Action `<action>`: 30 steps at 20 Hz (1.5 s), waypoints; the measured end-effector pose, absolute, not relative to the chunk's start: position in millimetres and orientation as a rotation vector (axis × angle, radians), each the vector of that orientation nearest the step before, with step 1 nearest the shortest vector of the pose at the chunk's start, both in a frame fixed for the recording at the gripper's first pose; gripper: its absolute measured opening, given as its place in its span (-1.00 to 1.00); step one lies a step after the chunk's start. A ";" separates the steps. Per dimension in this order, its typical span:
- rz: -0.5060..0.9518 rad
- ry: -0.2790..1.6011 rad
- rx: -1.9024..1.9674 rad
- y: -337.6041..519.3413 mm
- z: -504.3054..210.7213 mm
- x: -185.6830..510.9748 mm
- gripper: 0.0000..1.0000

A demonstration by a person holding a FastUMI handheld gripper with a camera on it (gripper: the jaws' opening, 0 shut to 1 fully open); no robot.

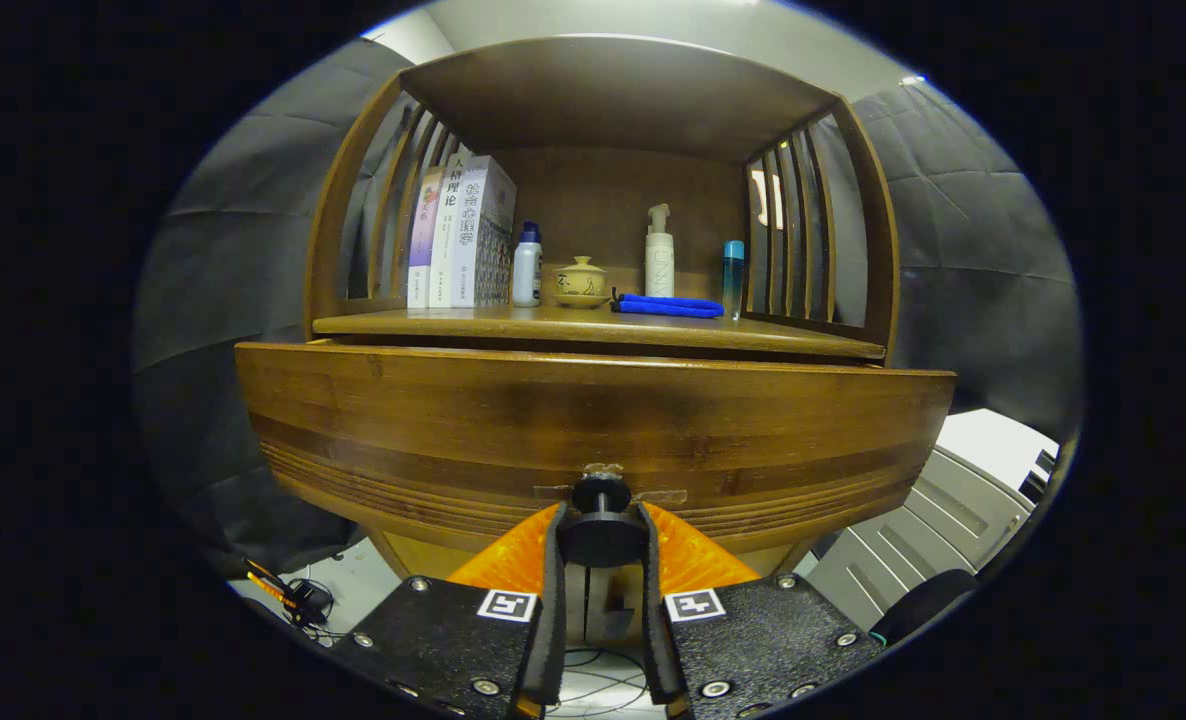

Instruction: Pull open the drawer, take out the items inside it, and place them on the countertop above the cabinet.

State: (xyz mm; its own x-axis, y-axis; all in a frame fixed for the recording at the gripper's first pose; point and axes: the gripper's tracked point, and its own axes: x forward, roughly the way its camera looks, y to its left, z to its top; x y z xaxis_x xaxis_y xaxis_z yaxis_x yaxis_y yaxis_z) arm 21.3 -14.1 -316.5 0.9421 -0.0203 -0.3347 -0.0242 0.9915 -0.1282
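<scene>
Grey cloth walled the booth behind the brown wooden cabinet [593, 200]. I had the tongs [601, 545] clenched on the round black knob [601, 533] of its curved wooden drawer [593, 430], dead ahead.

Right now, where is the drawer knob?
In the gripper view the knob sits low at the middle of the drawer front, clamped between the gripper's two fingers.

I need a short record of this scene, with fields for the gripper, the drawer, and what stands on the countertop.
hand-held gripper: both fingers press on the drawer knob
drawer: front looks shut or barely open; inside hidden
countertop: books, white bottle, lidded cup, blue cloth, pump bottle, blue-capped bottle
task stage: the pull on the drawer
</scene>
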 end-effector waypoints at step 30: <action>0.208 0.274 -0.122 29.9 -226.5 -89.3 0.93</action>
State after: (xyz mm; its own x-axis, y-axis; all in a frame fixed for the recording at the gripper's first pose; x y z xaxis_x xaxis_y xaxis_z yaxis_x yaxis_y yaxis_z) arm -89.3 29.9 -226.5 0.9415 0.1867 -0.2805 -0.2197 0.9713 -0.0910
